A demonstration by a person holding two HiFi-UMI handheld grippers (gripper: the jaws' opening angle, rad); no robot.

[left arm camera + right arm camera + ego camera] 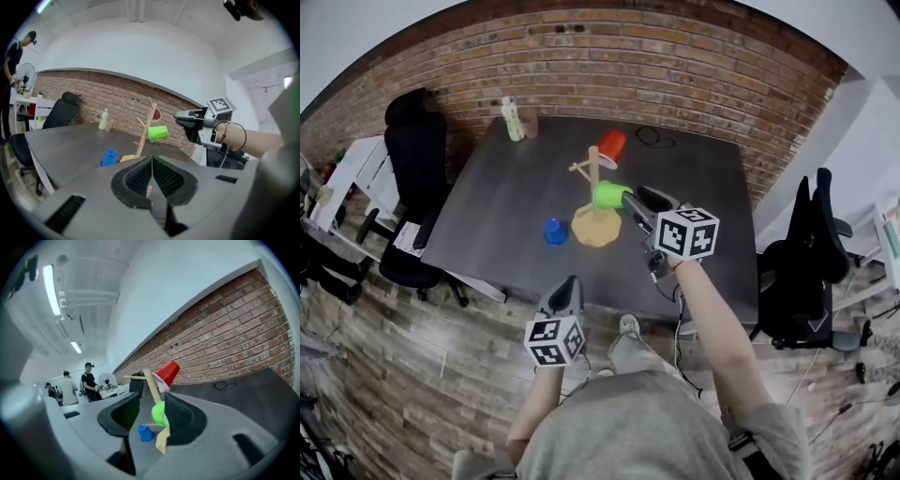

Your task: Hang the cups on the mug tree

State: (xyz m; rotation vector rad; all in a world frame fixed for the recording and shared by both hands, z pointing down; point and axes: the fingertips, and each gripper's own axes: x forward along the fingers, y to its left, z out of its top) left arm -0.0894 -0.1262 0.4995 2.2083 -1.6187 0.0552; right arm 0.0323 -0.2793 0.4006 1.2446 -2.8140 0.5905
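A wooden mug tree stands mid-table on a dark table. A red cup hangs on its upper far peg, and a green cup hangs on a lower peg to the right. A blue cup sits upside down on the table left of the tree's base. My right gripper is just right of the green cup, apart from it, jaws open and empty. In the right gripper view the green cup shows beyond the jaws. My left gripper hovers at the table's near edge, shut and empty.
A bottle and a small brown cup stand at the table's far left corner. A black cable lies at the far side. Black office chairs flank the table. A brick wall runs behind it.
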